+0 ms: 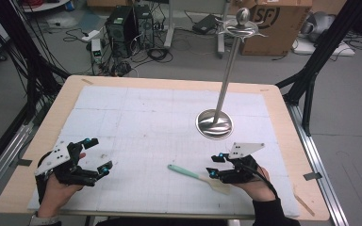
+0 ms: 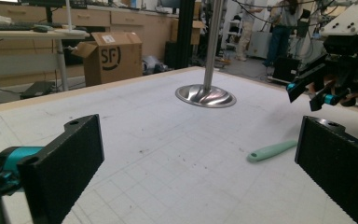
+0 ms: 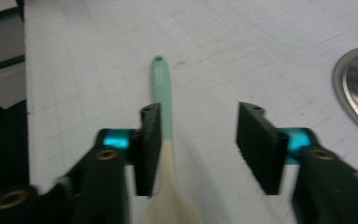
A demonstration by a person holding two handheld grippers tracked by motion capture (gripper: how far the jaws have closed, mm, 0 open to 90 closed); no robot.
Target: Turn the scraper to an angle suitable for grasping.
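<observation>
Right gripper [image 3: 198, 147] hangs open over the spatula [image 3: 165, 154], lower middle on the bench [image 1: 169, 108], seemingly clear of both pads. Centre over the neck before closing. Left gripper [image 1: 94, 162] open, idle.

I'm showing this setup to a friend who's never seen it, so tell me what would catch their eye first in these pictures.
Probably the tall steel stand, its round base on the white mat to the right of centre and its pole rising to hooks at the top. Next, the spatula with a mint-green handle and cream blade, lying flat near the front edge. The right claw sits open over its blade end, while the left claw rests open at the front left.
</observation>
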